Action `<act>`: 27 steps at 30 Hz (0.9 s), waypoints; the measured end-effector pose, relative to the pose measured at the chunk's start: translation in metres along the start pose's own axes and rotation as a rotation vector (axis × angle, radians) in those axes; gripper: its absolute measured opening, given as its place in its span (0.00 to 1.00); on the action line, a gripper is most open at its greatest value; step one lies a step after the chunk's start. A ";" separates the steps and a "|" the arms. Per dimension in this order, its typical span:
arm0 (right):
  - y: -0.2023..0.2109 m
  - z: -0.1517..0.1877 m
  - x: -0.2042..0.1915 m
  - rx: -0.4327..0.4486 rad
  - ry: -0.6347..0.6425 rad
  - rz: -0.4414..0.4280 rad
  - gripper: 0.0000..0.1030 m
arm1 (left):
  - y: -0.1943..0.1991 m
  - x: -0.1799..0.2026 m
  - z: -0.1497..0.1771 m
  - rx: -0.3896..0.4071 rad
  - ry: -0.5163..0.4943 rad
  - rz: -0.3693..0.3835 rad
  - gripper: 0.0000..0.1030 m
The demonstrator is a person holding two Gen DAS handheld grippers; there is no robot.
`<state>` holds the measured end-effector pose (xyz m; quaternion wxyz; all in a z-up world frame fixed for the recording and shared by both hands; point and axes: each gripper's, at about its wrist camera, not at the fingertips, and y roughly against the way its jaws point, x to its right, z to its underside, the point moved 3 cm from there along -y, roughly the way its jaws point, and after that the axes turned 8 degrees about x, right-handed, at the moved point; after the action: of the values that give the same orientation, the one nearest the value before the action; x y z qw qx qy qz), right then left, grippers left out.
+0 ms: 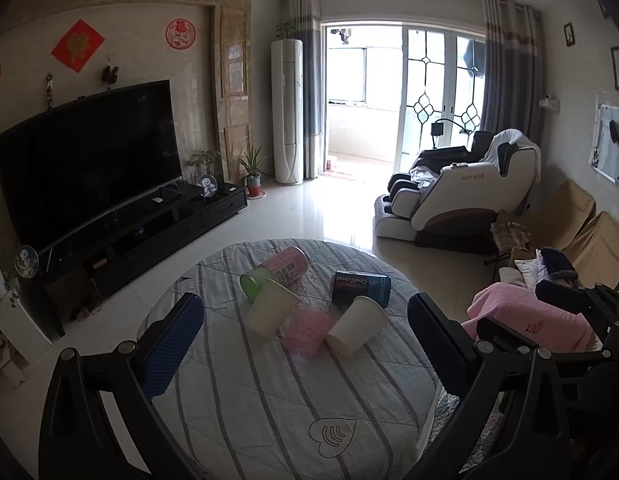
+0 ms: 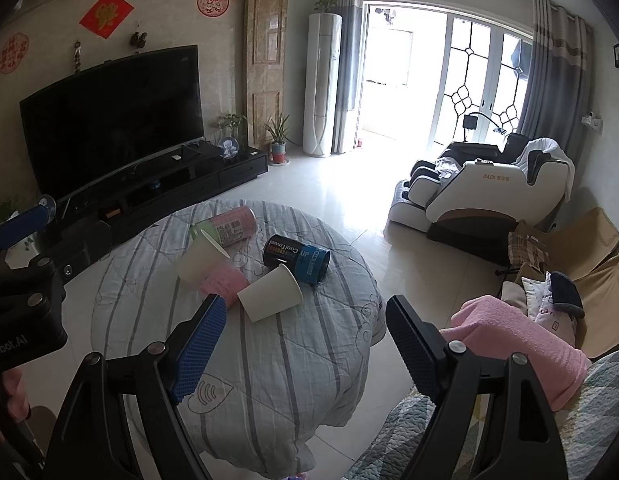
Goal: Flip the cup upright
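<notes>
Several cups lie on their sides on a round table with a striped grey cloth [image 1: 269, 408]. Two white paper cups [image 1: 355, 330] [image 1: 271, 306] lie at the front, a pink cup [image 1: 307, 332] between them. A pink-and-green can [image 1: 277, 272] and a dark blue can [image 1: 361, 288] lie behind. My left gripper [image 1: 305, 340] is open and empty, just short of the cups. My right gripper [image 2: 305, 336] is open and empty, near the right white cup [image 2: 271, 292]. The other white cup [image 2: 199, 262], pink cup [image 2: 225, 284] and blue can [image 2: 297, 258] show there too.
A TV on a dark stand [image 1: 89, 164] is at the left. A white massage chair [image 1: 461, 196] and a sofa with a pink towel [image 1: 537, 320] are at the right. The left gripper's body [image 2: 25, 300] shows at the right wrist view's left edge.
</notes>
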<state>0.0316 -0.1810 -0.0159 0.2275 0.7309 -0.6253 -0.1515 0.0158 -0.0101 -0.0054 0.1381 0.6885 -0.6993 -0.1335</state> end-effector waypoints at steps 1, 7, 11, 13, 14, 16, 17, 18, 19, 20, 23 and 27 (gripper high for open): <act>0.000 0.000 0.000 0.000 0.001 -0.001 0.81 | 0.000 0.000 -0.001 -0.001 0.000 -0.001 1.00; -0.002 0.003 0.000 -0.014 0.005 -0.008 0.81 | -0.005 0.000 0.001 -0.025 0.006 -0.006 1.00; -0.006 0.008 -0.001 -0.040 0.008 -0.017 0.81 | -0.008 0.000 0.006 -0.054 0.013 -0.010 1.00; -0.008 0.010 -0.002 -0.053 0.009 -0.020 0.81 | -0.010 0.000 0.010 -0.074 0.018 -0.008 1.00; -0.009 0.012 -0.001 -0.062 0.010 -0.021 0.81 | -0.011 0.000 0.012 -0.085 0.020 -0.009 1.00; -0.011 0.015 -0.001 -0.081 0.012 -0.023 0.81 | -0.013 -0.001 0.018 -0.105 0.024 -0.010 1.00; -0.011 0.017 -0.001 -0.090 0.012 -0.024 0.81 | -0.013 -0.001 0.020 -0.115 0.027 -0.011 1.00; -0.012 0.018 -0.001 -0.098 0.013 -0.025 0.81 | -0.014 -0.001 0.022 -0.123 0.030 -0.010 1.00; -0.013 0.020 -0.001 -0.107 0.014 -0.027 0.81 | -0.015 -0.001 0.024 -0.130 0.032 -0.010 1.00; -0.014 0.021 -0.001 -0.116 0.014 -0.027 0.81 | -0.016 -0.001 0.026 -0.139 0.034 -0.012 1.00; -0.018 0.026 0.000 -0.144 0.014 -0.030 0.81 | -0.021 -0.002 0.032 -0.169 0.045 -0.010 1.00; -0.023 0.034 0.003 -0.181 0.014 -0.032 0.81 | -0.027 -0.004 0.041 -0.208 0.060 -0.014 1.00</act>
<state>0.0343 -0.1864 -0.0563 0.2949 0.7182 -0.5957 -0.2059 0.0258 -0.0068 -0.0533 0.2290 0.6789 -0.6725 -0.1855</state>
